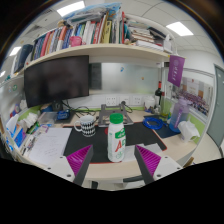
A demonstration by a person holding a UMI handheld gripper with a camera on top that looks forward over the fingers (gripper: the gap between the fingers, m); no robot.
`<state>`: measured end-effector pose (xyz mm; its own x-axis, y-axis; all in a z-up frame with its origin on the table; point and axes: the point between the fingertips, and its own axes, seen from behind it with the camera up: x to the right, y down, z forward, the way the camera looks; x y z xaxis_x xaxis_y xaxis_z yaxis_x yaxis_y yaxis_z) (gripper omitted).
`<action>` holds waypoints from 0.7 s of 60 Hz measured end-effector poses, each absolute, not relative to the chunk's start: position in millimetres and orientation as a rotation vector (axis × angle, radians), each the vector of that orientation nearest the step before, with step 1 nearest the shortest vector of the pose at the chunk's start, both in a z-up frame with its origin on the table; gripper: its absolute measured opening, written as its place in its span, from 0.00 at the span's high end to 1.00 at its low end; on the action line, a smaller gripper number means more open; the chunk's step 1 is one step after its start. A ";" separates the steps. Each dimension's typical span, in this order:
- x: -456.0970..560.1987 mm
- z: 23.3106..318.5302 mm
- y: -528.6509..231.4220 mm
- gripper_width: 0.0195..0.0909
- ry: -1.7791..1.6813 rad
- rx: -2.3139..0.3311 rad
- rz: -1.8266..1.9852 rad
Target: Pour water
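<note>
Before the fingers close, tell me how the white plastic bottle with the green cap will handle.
The white plastic bottle with the green cap stands tall and narrow between the open gripper, so a high push would probably tip it. Its smooth label may slip. Its weight depends on contents I cannot see.

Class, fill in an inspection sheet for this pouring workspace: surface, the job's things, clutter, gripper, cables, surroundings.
Surface: white desk with a dark mat.
Job's things: bottle upright between the fingers, a gap at each side; patterned mug beyond, to its left.
Clutter: papers, blue items.
Gripper: gripper open, around the bottle.
Cables: nothing seen.
Surroundings: monitor, bookshelf above, purple banner, person.
</note>
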<state>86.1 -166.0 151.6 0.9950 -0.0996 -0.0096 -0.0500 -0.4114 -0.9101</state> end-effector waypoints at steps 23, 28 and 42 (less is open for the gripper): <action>106.4 100.5 -70.0 0.11 0.065 -1.947 -0.054; 108.4 91.6 -55.7 0.24 0.065 -1.939 -0.046; 106.1 88.8 -38.9 0.61 0.021 -1.859 -0.073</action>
